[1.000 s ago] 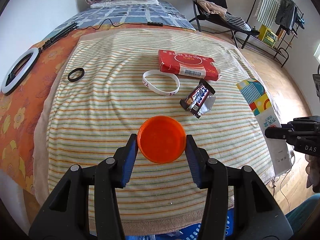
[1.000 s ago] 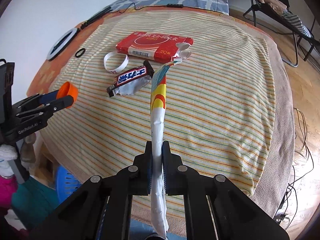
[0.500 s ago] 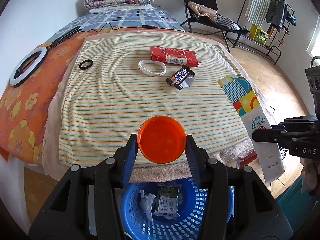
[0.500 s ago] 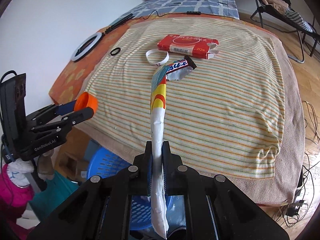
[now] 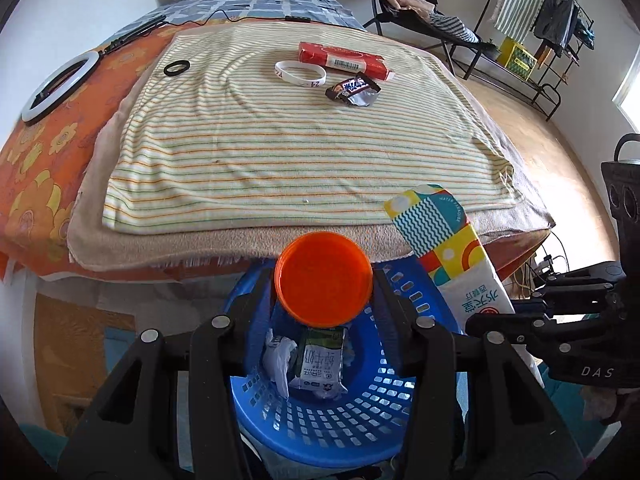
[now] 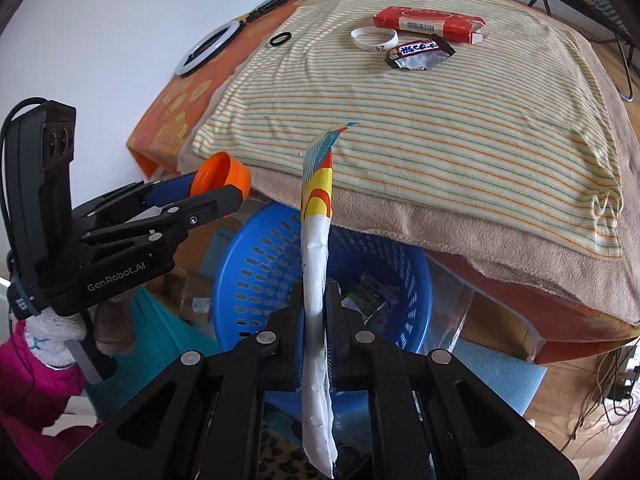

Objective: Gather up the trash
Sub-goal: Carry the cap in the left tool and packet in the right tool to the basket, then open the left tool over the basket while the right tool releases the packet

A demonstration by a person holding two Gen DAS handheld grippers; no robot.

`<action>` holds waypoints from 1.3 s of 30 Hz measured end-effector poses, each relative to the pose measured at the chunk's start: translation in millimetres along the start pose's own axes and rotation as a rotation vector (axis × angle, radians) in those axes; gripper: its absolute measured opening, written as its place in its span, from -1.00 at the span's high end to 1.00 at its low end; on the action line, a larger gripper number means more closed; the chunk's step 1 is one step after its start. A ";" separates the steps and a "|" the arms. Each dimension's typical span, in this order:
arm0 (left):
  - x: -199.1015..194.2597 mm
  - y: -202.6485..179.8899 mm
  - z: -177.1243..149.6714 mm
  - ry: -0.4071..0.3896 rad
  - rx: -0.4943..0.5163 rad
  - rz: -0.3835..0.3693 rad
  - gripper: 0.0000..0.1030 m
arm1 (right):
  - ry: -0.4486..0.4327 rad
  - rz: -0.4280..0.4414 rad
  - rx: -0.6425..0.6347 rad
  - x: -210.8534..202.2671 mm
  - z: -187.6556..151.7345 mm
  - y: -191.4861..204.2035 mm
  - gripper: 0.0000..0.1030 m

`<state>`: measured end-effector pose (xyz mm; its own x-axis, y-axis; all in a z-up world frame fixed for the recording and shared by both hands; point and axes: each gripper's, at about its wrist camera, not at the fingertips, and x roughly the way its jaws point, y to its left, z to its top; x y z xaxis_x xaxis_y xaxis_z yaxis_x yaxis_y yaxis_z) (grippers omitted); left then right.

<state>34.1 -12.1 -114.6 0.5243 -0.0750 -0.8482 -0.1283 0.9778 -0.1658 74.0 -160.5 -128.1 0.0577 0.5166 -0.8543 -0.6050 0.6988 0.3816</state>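
Observation:
My left gripper (image 5: 324,286) is shut on an orange lid (image 5: 324,278) and holds it over the blue basket (image 5: 320,428); it also shows in the right wrist view (image 6: 224,184). My right gripper (image 6: 316,300) is shut on a flat colourful wrapper (image 6: 316,248), held on edge above the basket (image 6: 248,264); the wrapper also shows in the left wrist view (image 5: 448,252). Crumpled trash (image 5: 316,364) lies in the basket. A candy bar wrapper (image 5: 354,88) and a red box (image 5: 344,58) lie on the striped towel (image 5: 280,140).
A white wristband (image 5: 300,74) and a black ring (image 5: 176,67) lie on the towel. A white ring light (image 5: 56,88) lies on the orange bedcover at left. A folding chair (image 5: 412,12) and a clothes rack (image 5: 552,40) stand at the back right.
Both grippers have drawn back from the bed and down with their loads. The blue basket is now fully under them, and the bed's edge lies further ahead.

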 end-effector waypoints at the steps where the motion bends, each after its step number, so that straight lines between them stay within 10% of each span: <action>1: 2.2 0.8 -4.7 0.010 -0.004 -0.001 0.06 | 0.010 0.005 0.001 4.6 -4.1 1.7 0.86; 39: 56.1 6.4 -60.7 0.179 -0.024 0.033 0.06 | 0.156 -0.036 0.105 72.6 -42.8 -5.6 0.86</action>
<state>11.6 -21.9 -193.8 0.3613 -0.0788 -0.9291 -0.1641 0.9755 -0.1466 47.5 -148.1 -207.4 -0.0511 0.4128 -0.9094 -0.5181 0.7675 0.3775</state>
